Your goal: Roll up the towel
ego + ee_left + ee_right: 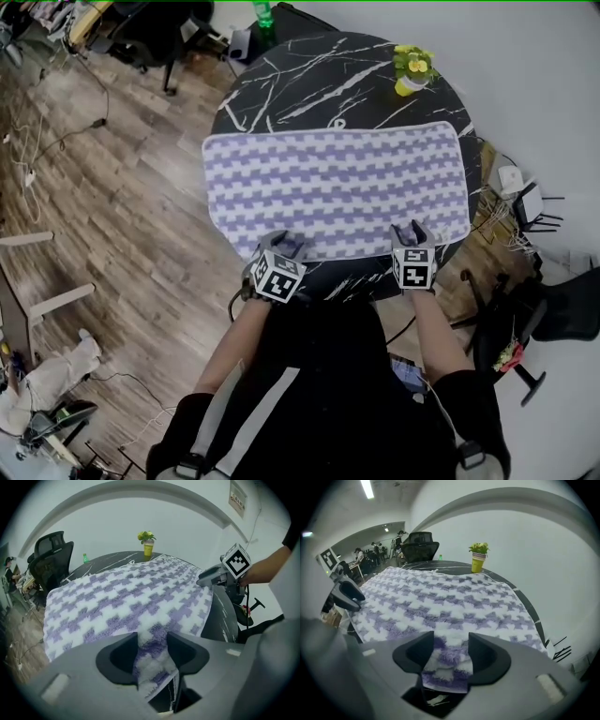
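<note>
A white towel with a purple check pattern [337,187] lies spread flat across the round black marble table [281,84]. Both grippers sit at its near edge. My left gripper [286,246] is at the near left part of the edge; in its own view the towel [126,597] bunches up between the jaws of the left gripper [152,637] and fills the gap. My right gripper [412,234] is at the near right corner, and in its own view a fold of towel [450,602] is pinched between the jaws of the right gripper [451,641].
A yellow pot with a small plant [412,70] stands on the table's far right, just beyond the towel. A green bottle [263,14] stands past the far edge. A black office chair [49,559] is behind the table; another chair base [553,309] is at my right.
</note>
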Demonstrator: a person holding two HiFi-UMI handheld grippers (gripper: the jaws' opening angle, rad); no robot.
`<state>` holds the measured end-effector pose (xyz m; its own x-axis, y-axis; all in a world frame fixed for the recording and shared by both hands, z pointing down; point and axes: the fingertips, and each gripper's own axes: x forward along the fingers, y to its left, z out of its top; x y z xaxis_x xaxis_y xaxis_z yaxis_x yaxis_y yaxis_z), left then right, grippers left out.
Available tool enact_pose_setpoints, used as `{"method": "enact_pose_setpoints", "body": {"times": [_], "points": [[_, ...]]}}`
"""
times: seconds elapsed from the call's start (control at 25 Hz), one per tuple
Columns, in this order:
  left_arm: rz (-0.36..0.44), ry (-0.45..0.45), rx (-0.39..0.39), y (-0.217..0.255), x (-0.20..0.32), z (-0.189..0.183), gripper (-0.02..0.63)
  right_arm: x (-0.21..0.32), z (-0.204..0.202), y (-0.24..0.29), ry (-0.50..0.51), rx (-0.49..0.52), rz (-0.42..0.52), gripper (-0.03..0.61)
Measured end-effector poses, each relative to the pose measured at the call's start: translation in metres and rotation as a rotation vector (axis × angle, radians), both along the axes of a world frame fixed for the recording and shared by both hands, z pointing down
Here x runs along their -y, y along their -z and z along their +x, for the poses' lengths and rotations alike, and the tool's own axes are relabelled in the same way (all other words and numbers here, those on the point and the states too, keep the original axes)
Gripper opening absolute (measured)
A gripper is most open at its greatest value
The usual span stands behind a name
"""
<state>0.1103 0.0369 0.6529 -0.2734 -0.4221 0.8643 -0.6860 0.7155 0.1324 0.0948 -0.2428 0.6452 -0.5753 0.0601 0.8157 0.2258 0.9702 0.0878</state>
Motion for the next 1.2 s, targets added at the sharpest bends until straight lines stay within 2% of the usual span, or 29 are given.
{"method": "enact_pose_setpoints", "body": {"times": [0.36, 0.68, 0.88, 1.04, 1.2], "points": [[0.004, 0.021, 0.037, 0.006, -0.006, -0.005, 0.215, -0.042, -0.015, 0.018, 0.029, 0.07, -0.069, 0.229], [-0.026, 0.047, 0.008, 0.008, -0.015, -0.003, 0.216, -0.107, -0.015, 0.019, 0.192, 0.067, -0.164, 0.227], [-0.043, 0.073, 0.002, 0.019, -0.013, 0.0, 0.215, -0.136, -0.019, 0.023, 0.25, 0.058, -0.253, 0.222], [-0.024, 0.115, 0.035, 0.035, -0.029, -0.006, 0.215, -0.157, -0.028, 0.03, 0.284, 0.065, -0.281, 0.213], [0.033, 0.102, 0.072, 0.048, -0.05, -0.014, 0.215, -0.188, -0.026, 0.037, 0.301, 0.075, -0.274, 0.198]]}}
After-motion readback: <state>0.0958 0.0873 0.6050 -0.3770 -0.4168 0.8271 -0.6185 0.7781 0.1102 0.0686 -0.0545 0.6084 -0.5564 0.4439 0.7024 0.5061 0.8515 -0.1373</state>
